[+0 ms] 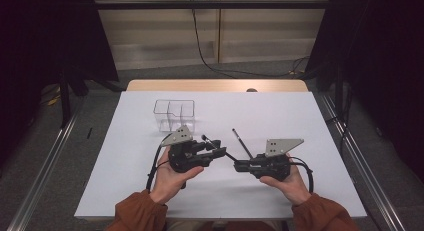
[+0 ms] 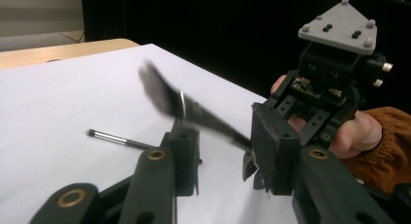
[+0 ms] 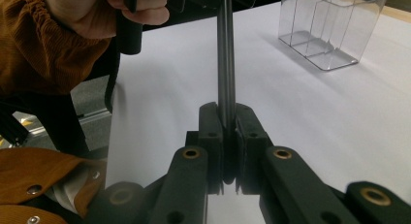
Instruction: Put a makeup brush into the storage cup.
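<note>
- High view: a person in rust-orange sleeves stands at a white table with a gripper in each hand. The left gripper and the right gripper face one another near the table's middle, and a thin black brush runs between them. A second thin dark stick, perhaps a pencil, lies on the table just beyond the right gripper. A clear divided container stands farther back, left of centre, well apart from both.
- Left gripper view: the two black jaws stand part-way apart with the brush crossing the gap above them, its bristle end blurred and up to the left. I cannot tell whether the pads press on it. The other gripper sits opposite, holding the brush's thin end. The pencil lies flat on the white surface beyond.
- Right gripper view: the jaws are together, clamped on the brush handle, which rises straight up from between the pads. The clear container stands at upper right. The left hand shows at upper left.
</note>
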A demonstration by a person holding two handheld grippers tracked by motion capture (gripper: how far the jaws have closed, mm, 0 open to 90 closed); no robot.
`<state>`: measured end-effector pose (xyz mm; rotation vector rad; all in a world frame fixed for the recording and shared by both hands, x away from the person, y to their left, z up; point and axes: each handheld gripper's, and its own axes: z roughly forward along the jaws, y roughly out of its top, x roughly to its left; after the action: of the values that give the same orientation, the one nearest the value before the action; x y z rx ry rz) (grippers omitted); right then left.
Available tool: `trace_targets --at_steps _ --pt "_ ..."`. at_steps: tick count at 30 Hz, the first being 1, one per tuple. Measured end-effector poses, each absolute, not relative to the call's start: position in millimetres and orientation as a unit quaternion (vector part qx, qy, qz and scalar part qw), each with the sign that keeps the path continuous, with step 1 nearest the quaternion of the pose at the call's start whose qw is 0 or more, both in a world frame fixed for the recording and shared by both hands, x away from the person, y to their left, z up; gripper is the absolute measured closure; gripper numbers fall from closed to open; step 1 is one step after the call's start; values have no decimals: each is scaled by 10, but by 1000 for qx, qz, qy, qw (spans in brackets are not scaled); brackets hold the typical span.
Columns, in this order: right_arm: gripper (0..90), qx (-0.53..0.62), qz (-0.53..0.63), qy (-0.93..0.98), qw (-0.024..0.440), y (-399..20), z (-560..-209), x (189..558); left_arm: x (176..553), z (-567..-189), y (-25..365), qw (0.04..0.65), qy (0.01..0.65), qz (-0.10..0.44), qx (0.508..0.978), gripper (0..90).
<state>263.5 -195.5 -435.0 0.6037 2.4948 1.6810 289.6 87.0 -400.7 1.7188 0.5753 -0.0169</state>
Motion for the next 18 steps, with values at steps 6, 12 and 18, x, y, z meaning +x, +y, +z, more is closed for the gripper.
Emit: trace_targets --at_steps 6,12,18 --pt "839 193 546 815 32 -1932 -4363 2623 2906 -4004 854 619 254 -24 743 717" --pt "838 191 546 816 26 -1910 -4394 2632 2904 -3987 838 623 248 -34 741 755" --pt "836 199 542 816 25 -1906 -4419 2647 2916 -3905 732 616 250 -44 746 803"
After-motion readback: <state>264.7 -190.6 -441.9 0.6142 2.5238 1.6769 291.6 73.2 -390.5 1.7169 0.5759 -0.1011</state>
